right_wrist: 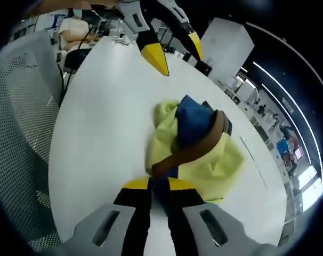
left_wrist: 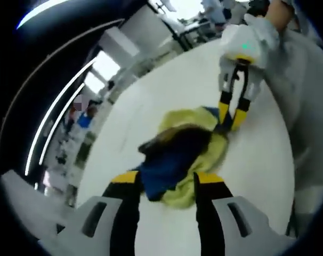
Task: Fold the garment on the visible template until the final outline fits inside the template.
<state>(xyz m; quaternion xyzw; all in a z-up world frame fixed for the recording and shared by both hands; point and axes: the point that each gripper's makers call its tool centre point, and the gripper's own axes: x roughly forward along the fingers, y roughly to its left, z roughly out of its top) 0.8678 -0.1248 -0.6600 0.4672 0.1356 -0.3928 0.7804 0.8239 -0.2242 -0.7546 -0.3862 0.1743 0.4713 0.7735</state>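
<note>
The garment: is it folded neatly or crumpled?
Crumpled: the garment lies bunched in a heap on the white table, yellow, blue and brown layers jumbled.

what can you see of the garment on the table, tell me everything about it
The garment is soft cloth in pale yellow-green, with blue panels and a brown band across it. It lies bunched in a crumpled heap, not flat, on the white table. The right gripper is shut on its near edge; the left gripper has cloth between its jaws.
</note>
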